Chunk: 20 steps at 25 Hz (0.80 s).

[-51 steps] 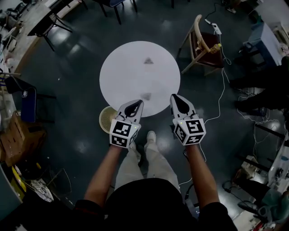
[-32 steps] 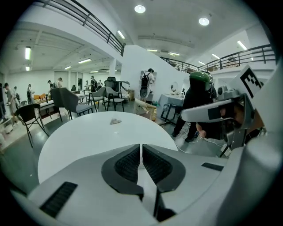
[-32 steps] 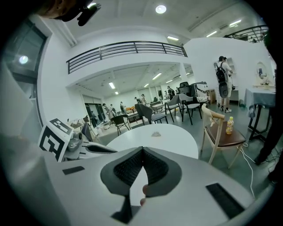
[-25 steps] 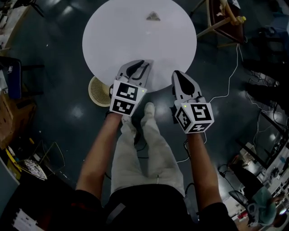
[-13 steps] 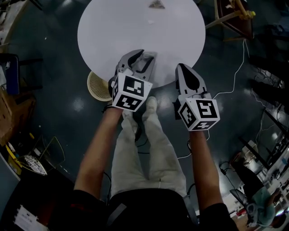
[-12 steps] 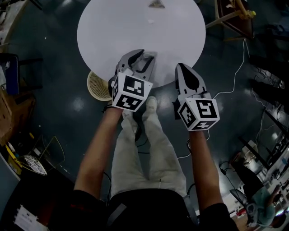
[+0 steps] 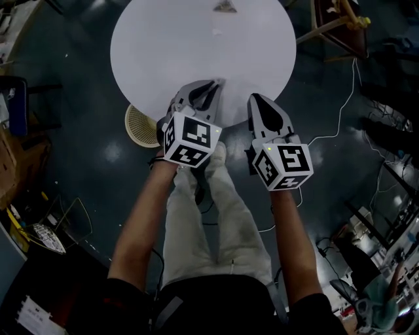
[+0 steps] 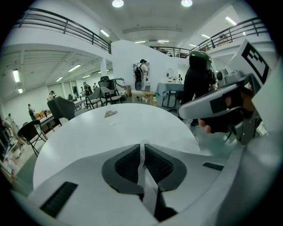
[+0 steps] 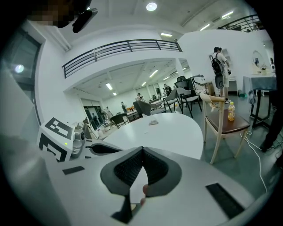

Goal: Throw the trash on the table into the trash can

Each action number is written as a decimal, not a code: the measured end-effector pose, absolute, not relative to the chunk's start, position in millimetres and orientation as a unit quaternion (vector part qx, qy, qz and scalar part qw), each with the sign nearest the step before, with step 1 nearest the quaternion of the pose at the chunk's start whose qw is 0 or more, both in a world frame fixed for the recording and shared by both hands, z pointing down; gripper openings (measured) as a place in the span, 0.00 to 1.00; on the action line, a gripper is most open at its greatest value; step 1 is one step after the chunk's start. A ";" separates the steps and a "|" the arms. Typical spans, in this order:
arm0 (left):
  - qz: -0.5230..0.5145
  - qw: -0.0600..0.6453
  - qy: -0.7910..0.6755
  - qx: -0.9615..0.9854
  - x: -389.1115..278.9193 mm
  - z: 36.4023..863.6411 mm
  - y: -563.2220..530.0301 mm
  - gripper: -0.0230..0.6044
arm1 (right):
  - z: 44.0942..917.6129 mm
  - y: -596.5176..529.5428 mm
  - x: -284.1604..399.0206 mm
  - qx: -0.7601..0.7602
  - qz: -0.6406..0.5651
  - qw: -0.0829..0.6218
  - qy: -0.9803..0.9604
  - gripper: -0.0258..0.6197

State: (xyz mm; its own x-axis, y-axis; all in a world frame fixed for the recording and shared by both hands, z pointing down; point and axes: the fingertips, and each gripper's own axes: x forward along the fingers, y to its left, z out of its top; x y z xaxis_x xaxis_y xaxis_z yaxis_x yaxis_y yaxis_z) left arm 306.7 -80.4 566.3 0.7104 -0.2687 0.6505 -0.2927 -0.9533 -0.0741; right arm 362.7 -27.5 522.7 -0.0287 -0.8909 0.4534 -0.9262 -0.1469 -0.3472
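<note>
Left gripper [image 7: 213, 86]: it is over the near edge of the white table [image 7: 177, 52]. Its jaws have just been closing. The pads [image 8: 127, 166] are now almost together, with a thin pale piece [image 8: 143, 157] pinched between them.
What the piece is: it is likely trash from the near edge of the table, but it is too thin to be sure.
How the piece lies: its long way runs along the gap between the pads, toward the tips. Very little of it sticks out.
Right gripper [image 7: 256, 103]: its jaws are closed tip to tip and nothing is in them. It hangs just past the table edge, beside the left one.
Trash can [image 7: 134, 134]: it is a round, pale basket on the floor, partly tucked under the table edge. It is to the left of the left gripper and lower down.
Nearer hand: the left one. It is close to the can. The right one is on the far side of the left one.
Next move, as a guess: the left hand swings left and goes down until the piece is over the can's open top, then it lets go.
Other trash: a grey scrap [image 7: 224, 6] and a tiny bit [image 7: 216, 30] lie on the far side of the table. They are straight ahead of both grippers and well apart from them.
</note>
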 end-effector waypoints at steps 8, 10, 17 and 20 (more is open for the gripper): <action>0.338 0.038 -0.152 0.928 281.7 559.3 -74.1 0.07 | 531.3 -42.7 338.8 0.676 0.307 0.024 -0.669 0.07; 0.334 0.041 -0.152 0.929 266.9 556.1 -72.8 0.07 | 533.7 -47.5 323.1 0.669 0.308 0.026 -0.676 0.07; 0.321 0.062 -0.177 0.928 212.8 546.9 -78.8 0.07 | 532.1 -61.2 270.4 0.653 0.307 0.032 -0.692 0.07; 0.317 0.068 -0.188 0.927 189.5 546.3 -81.3 0.07 | 533.6 -64.5 247.5 0.646 0.308 0.037 -0.697 0.07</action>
